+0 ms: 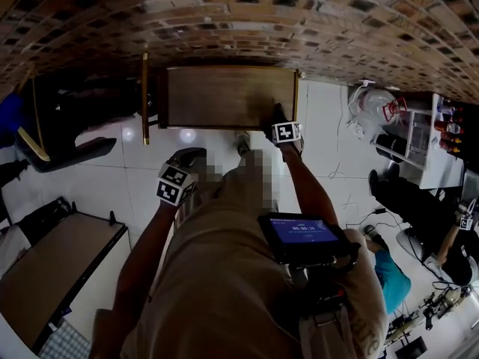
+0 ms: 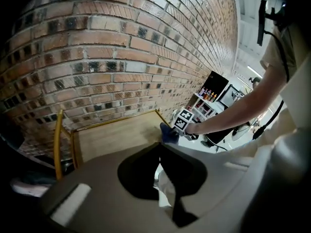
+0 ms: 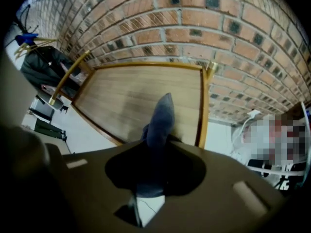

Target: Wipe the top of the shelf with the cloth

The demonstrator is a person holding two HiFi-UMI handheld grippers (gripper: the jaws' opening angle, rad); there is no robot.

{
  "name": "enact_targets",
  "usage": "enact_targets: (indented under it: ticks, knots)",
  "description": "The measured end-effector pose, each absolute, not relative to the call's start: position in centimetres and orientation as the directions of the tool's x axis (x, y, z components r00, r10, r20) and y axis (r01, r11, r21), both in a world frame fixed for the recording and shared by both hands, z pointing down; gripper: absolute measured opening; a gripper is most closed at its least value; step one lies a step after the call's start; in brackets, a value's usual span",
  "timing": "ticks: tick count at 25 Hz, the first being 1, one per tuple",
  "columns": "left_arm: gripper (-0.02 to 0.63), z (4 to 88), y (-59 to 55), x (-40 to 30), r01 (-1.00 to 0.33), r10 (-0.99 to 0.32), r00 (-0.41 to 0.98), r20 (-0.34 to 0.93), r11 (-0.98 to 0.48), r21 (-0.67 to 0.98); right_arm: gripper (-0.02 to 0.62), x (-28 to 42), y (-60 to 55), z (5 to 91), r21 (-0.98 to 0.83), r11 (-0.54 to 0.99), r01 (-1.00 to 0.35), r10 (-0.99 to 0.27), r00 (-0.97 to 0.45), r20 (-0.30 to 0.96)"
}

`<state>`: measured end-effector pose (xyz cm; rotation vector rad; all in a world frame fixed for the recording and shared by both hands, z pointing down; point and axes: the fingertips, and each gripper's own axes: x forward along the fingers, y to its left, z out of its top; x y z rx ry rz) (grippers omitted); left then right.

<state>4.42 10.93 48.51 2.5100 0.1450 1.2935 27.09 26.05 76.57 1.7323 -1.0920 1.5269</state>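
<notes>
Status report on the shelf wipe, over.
Right gripper shut on cloth, at shelf top's right front corner. Left gripper shut, empty, off the shelf. Nothing in the way on the wood.

A red brick wall stood ahead. At its foot lay white floor tiles; a white rack stood near its right end.

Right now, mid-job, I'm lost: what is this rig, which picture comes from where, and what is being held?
No robot arm: a person holds a two-jaw gripper in each hand. One picture is from a head camera looking down; the others from cameras on each gripper. The right gripper is shut on a blue cloth at the right front corner of the wooden shelf top. The left gripper is shut and empty, off the shelf. Nothing else shows on the shelf top.
</notes>
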Motion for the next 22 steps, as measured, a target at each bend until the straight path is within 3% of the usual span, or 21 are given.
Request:
enact_targets:
  ticks: [2, 7, 10, 15, 22]
  knots:
    - [0.005, 49.0, 10.6, 2.9, -0.079, 0.209, 0.597, 0.775, -0.945, 0.316, 0.086, 25.7, 27.1, 75.6, -0.082, -0.492, -0.867, -0.172, 0.004, 0.985]
    - [0.005, 50.2, 8.4, -2.8, -0.145, 0.145, 0.623, 0.768, -0.944, 0.296, 0.086, 18.7, 23.0, 74.0, -0.204, -0.405, -0.891, -0.337, -0.062, 0.940]
    - [0.005, 51.0, 6.8, -6.4, -0.177, 0.108, 0.636, 0.764, -0.943, 0.281, 0.086, 13.7, 20.9, 73.2, -0.218, -0.340, -0.915, -0.345, -0.095, 0.934]
    - [0.005, 53.4, 6.7, -11.8, -0.335, -0.007, 0.652, 0.758, -0.900, 0.280, 0.086, 6.7, 17.1, 72.0, -0.226, -0.114, -0.967, -0.336, -0.176, 0.925]
    - [0.005, 56.0, 4.1, -20.2, -0.496, -0.144, 0.651, 0.745, -0.824, 0.273, 0.086, -4.7, 10.4, 75.3, -0.218, 0.047, -0.975, -0.337, -0.221, 0.915]
